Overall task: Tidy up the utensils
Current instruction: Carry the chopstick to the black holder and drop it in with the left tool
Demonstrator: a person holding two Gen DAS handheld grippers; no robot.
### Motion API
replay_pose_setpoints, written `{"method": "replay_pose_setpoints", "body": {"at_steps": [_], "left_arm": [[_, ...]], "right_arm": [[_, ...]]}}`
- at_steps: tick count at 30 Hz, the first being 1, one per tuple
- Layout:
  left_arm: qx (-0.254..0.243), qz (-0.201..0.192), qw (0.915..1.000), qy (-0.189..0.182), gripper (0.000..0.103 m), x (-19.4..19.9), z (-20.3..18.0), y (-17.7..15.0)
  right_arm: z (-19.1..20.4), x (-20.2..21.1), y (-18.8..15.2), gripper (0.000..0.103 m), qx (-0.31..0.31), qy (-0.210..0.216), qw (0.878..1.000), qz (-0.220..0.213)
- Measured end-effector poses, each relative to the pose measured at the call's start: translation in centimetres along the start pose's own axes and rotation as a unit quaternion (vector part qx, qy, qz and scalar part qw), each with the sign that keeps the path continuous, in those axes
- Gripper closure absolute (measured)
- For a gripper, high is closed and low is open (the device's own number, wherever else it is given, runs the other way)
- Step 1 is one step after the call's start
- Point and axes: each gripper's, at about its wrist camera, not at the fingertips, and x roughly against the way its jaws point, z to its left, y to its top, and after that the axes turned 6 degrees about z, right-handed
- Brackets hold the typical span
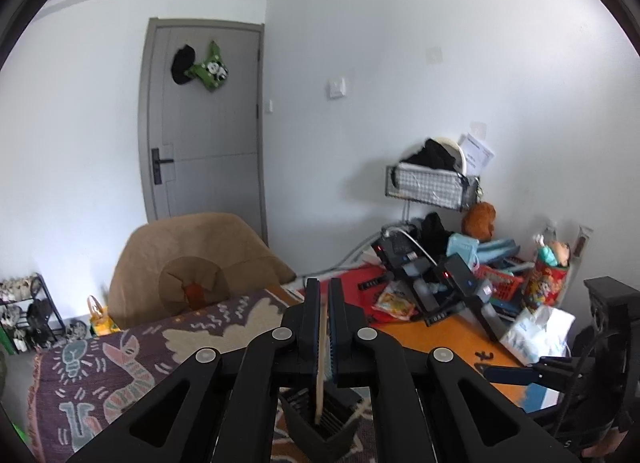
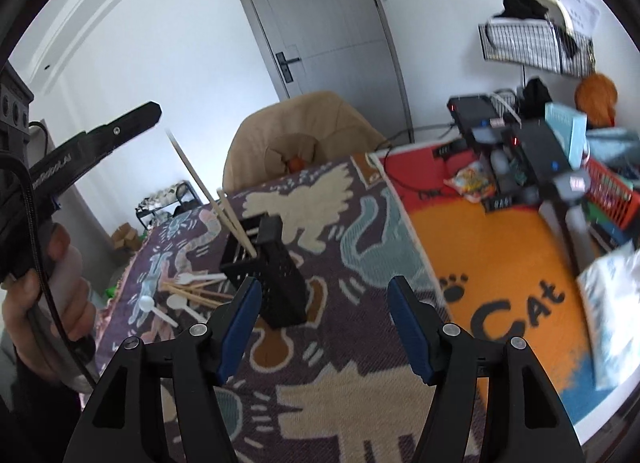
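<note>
Patterned rug (image 2: 344,343) on bench: holder (image 2: 272,263) mid-frame has chopsticks (image 2: 236,223), left gripper (image 1: 323,327) fingers nearly closed around one chopstick (image 1: 320,363) over it, right gripper (image 2: 324,323) wide, empty; spoons (image 2: 160,303) still loose lower left.

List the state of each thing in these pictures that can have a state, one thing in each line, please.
Left claw: closed on a wooden chopstick, whose lower end is inside the black slotted utensil holder.
Right claw: open, holding nothing.
Black slotted utensil holder: upright on the patterned rug, chopsticks inside.
White plastic spoons: lying loose on the rug.
Grey door: closed.
</note>
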Motion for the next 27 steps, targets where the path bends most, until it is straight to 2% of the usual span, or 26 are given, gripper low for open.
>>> {"method": "replay_pose_setpoints", "body": {"at_steps": [2,3,4,5,7,10,13,18,20,21,27], "left_arm": [[-0.009,0.021,0.9997,0.005,0.057,-0.2,-0.3,-0.6],[-0.01,0.021,0.9997,0.01,0.024,-0.1,-0.3,-0.9],[-0.01,0.014,0.9997,0.014,0.004,0.3,-0.3,-1.2],[-0.01,-0.001,0.9998,0.02,0.0,1.0,-0.1,-1.5],[-0.015,-0.009,0.9994,0.03,0.0,1.9,0.1,-2.0],[-0.019,0.011,0.9988,0.045,0.0,2.4,0.7,-2.6],[-0.012,0.015,0.9982,0.057,0.0,3.3,1.7,-3.3],[0.008,0.029,0.997,0.071,0.0,4.8,3.6,-4.6],[0.017,0.032,0.9966,0.073,0.0,5.5,4.3,-5.2],[0.024,0.034,0.9962,0.077,0.0,5.8,4.7,-5.5],[0.066,0.045,0.9928,0.089,0.0,7.7,7.7,-7.2]], "right_arm": [[0.0,-0.3,-0.5,0.038,-0.007,0.004,1.0,0.004],[0.1,-0.5,-0.7,0.038,-0.007,0.007,1.0,0.005],[0.2,-0.6,-0.9,0.038,-0.007,0.009,1.0,0.006],[0.4,-0.7,-1.0,0.038,-0.006,0.011,1.0,0.006],[0.8,-1.0,-1.5,0.038,-0.005,0.016,1.0,0.008],[1.4,-1.6,-2.0,0.034,-0.01,0.023,1.0,0.013],[2.1,-2.1,-2.4,0.028,-0.005,0.023,1.0,0.016],[3.2,-2.5,-2.9,0.024,0.001,0.031,0.999,0.02],[3.8,-2.5,-3.1,0.013,0.004,0.039,0.999,0.02],[4.2,-2.5,-3.1,0.0,0.006,0.041,0.999,0.019],[6.2,-2.8,-3.4,0.0,0.022,0.039,0.999,0.011]]}}
